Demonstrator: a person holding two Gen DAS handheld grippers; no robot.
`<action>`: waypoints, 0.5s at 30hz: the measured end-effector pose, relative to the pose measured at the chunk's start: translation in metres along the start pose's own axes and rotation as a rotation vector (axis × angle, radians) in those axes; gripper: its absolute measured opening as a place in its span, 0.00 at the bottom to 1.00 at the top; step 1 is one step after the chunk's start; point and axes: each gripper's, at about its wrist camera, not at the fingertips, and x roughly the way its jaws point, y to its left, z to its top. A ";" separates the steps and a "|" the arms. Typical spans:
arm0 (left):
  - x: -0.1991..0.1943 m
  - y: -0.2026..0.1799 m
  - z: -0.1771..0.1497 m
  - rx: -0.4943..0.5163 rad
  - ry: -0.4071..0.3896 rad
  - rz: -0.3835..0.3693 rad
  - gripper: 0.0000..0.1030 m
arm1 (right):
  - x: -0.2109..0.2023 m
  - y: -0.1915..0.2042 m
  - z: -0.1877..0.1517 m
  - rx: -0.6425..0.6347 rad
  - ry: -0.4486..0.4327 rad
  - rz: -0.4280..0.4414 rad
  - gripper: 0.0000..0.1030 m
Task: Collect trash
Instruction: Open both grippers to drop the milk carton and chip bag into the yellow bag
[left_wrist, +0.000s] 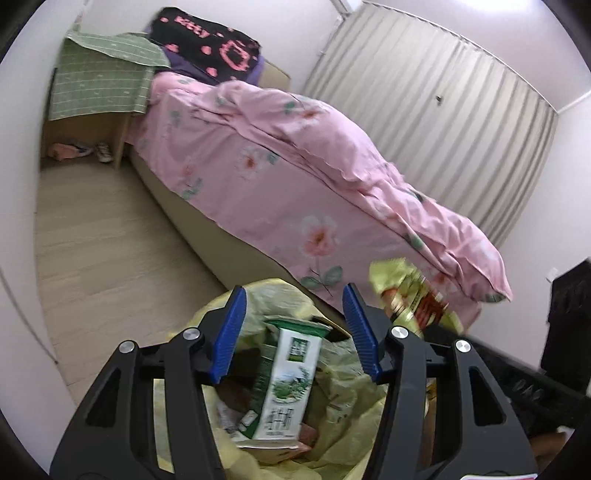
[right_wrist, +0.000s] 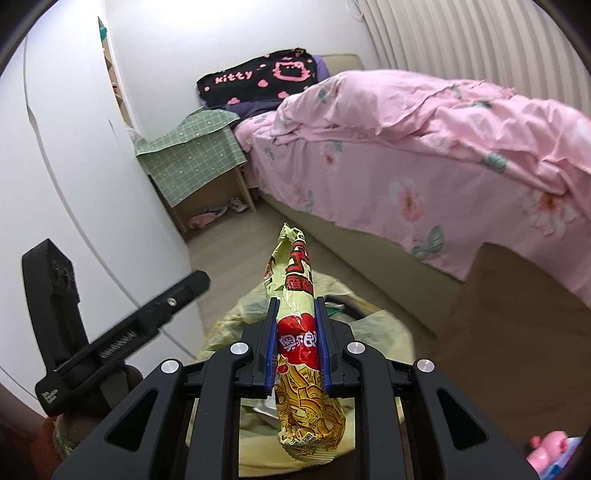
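Note:
A yellow trash bag (left_wrist: 332, 417) lies open on the floor below my left gripper (left_wrist: 293, 299), which is open and empty above it. A green and white drink carton (left_wrist: 288, 384) lies inside the bag among other scraps. My right gripper (right_wrist: 295, 306) is shut on a yellow-green and red snack wrapper (right_wrist: 295, 325), held over the same bag (right_wrist: 376, 332). The wrapper also shows in the left wrist view (left_wrist: 413, 295), just right of my left gripper. The left gripper's body appears at the left of the right wrist view (right_wrist: 110, 332).
A bed with a pink floral duvet (left_wrist: 295, 166) runs along the right. A bedside table under a green cloth (left_wrist: 99, 81) stands at its head, with shoes (left_wrist: 103, 151) beneath. White wardrobe doors (right_wrist: 74, 166) on the left. A pink toy (right_wrist: 546, 446) lies on the floor.

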 end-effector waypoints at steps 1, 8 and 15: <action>-0.003 0.002 0.002 -0.008 -0.008 0.008 0.57 | 0.004 -0.001 -0.001 0.013 0.014 0.000 0.35; -0.023 -0.013 0.006 0.023 -0.011 -0.020 0.71 | -0.028 -0.009 -0.016 0.034 0.001 -0.066 0.47; -0.036 -0.058 -0.017 0.137 0.077 -0.083 0.83 | -0.127 -0.029 -0.055 0.054 -0.087 -0.198 0.47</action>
